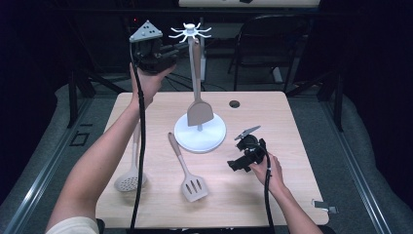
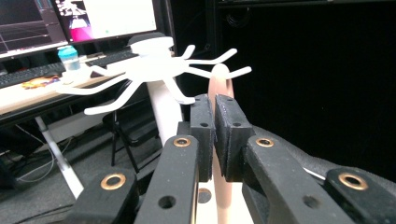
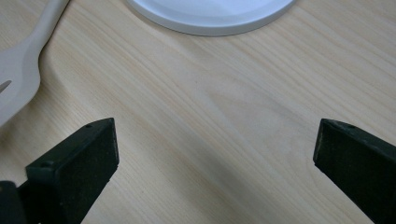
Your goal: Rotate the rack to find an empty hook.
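My left gripper (image 1: 181,48) is raised beside the top of the white utensil stand (image 1: 199,139), shut on the upper handle of a beige solid spatula (image 1: 198,113). The spatula hangs upright along the pole with its blade just above the round base. In the left gripper view the pads (image 2: 203,121) clamp the handle (image 2: 219,81), whose rounded end sits next to the prongs of the white hook crown (image 2: 154,65). Whether the handle rests on a hook I cannot tell. My right gripper (image 1: 238,158) lies on the table right of the base, open (image 3: 215,144), nothing between its jaws.
A beige slotted spatula (image 1: 187,170) lies on the wooden table (image 1: 292,146) in front of the base, and a perforated skimmer (image 1: 129,179) lies at the left. A small round hole (image 1: 234,104) marks the table's far side. A dark chair (image 1: 272,44) stands behind.
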`<act>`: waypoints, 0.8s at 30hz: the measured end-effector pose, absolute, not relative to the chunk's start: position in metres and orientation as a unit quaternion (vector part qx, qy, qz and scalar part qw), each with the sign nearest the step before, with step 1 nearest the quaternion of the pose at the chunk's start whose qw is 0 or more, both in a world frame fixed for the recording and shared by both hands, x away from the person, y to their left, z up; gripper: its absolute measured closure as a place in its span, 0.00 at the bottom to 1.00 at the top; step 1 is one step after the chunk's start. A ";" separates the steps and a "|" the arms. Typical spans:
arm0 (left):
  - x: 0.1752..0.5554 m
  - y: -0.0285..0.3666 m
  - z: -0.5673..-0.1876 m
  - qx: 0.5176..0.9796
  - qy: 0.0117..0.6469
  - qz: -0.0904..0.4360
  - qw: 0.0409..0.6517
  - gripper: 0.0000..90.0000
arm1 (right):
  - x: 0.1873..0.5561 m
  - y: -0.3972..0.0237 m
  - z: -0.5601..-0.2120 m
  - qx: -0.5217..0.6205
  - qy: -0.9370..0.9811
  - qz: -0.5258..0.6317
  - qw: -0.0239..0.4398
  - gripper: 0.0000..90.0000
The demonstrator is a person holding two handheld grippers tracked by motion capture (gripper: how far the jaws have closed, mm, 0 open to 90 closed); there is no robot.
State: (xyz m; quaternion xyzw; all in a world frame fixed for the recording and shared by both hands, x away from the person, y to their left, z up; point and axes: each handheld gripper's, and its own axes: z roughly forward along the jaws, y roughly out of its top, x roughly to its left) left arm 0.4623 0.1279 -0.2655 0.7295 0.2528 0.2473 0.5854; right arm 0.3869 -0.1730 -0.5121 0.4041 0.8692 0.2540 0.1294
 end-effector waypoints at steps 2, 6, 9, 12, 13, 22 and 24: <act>0.461 0.128 -0.265 0.730 0.250 0.244 0.587 0.96 | 0.388 -0.174 -0.512 0.396 0.875 0.251 0.124 0.00; 0.456 0.126 -0.261 0.730 0.240 0.251 0.589 0.96 | 0.388 -0.174 -0.512 0.395 0.876 0.246 0.127 0.00; 0.457 0.126 -0.260 0.730 0.242 0.254 0.587 0.96 | 0.388 -0.173 -0.510 0.396 0.878 0.236 0.131 0.00; 0.460 0.130 -0.261 0.727 0.249 0.253 0.587 0.96 | 0.388 -0.173 -0.512 0.397 0.875 0.247 0.126 0.00; 0.461 0.130 -0.261 0.725 0.252 0.255 0.588 0.96 | 0.388 -0.173 -0.512 0.396 0.876 0.245 0.125 0.00; 0.467 0.138 -0.261 0.717 0.269 0.260 0.588 0.96 | 0.388 -0.173 -0.513 0.397 0.875 0.245 0.127 0.00; 0.469 0.140 -0.261 0.717 0.272 0.260 0.587 0.96 | 0.388 -0.173 -0.513 0.396 0.876 0.245 0.127 0.00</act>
